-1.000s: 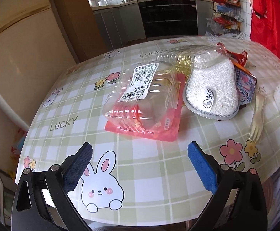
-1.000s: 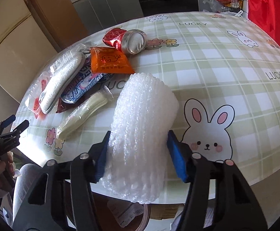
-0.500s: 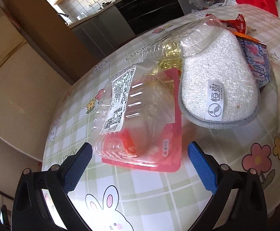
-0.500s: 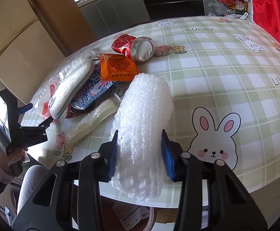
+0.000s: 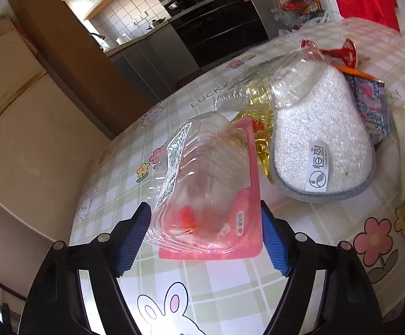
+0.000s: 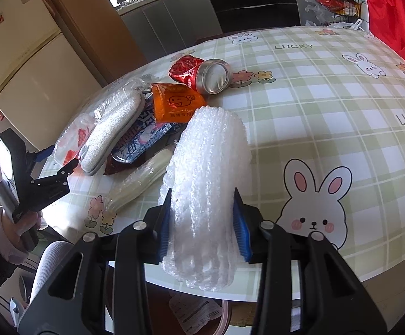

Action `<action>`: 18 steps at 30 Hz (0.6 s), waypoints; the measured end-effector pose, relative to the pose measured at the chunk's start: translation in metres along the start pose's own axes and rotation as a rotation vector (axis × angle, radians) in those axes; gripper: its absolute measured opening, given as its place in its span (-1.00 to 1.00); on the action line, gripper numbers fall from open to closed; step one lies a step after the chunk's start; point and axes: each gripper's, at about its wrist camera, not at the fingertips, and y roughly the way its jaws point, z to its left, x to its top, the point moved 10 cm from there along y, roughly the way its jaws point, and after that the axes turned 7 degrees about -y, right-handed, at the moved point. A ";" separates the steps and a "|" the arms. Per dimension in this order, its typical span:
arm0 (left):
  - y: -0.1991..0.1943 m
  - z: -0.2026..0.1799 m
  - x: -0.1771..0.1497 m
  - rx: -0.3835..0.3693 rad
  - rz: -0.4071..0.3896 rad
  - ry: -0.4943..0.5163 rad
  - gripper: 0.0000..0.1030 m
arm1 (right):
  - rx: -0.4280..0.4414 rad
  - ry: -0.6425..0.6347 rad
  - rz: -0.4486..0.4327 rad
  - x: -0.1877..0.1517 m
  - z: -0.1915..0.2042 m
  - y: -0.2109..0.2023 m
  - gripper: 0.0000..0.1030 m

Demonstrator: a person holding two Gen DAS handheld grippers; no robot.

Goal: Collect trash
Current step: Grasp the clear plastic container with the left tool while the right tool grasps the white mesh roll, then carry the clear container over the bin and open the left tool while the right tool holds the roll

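— So, much collected? The right gripper (image 6: 202, 223) clamps the bubble wrap (image 6: 208, 173) at the table (image 6: 314, 97) edge.

— Hardly: left gripper (image 5: 202, 237) is closing round the plastic tray (image 5: 205, 184) (pads barely touching), can (image 6: 202, 74) and wrappers (image 6: 174, 103) wait.

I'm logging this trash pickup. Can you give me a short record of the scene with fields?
left claw: closing around the clear plastic tray on pink card, not yet clamped
right claw: shut on the white foam net sleeve
still on table: crushed red can, orange sachet, white scrub pad
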 end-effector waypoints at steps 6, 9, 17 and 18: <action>-0.020 0.038 0.006 -0.081 -0.023 -0.228 0.43 | -0.002 -0.005 -0.013 0.004 0.002 -0.005 -0.21; -0.033 0.054 0.013 -0.075 -0.055 -0.274 0.43 | 0.001 -0.006 -0.022 0.007 0.005 -0.008 -0.21; -0.090 0.056 0.034 -0.164 -0.132 -0.333 0.43 | 0.023 -0.044 -0.087 0.026 0.031 -0.037 -0.21; -0.100 0.053 0.035 -0.189 -0.139 -0.343 0.43 | 0.026 -0.049 -0.096 0.028 0.035 -0.042 -0.21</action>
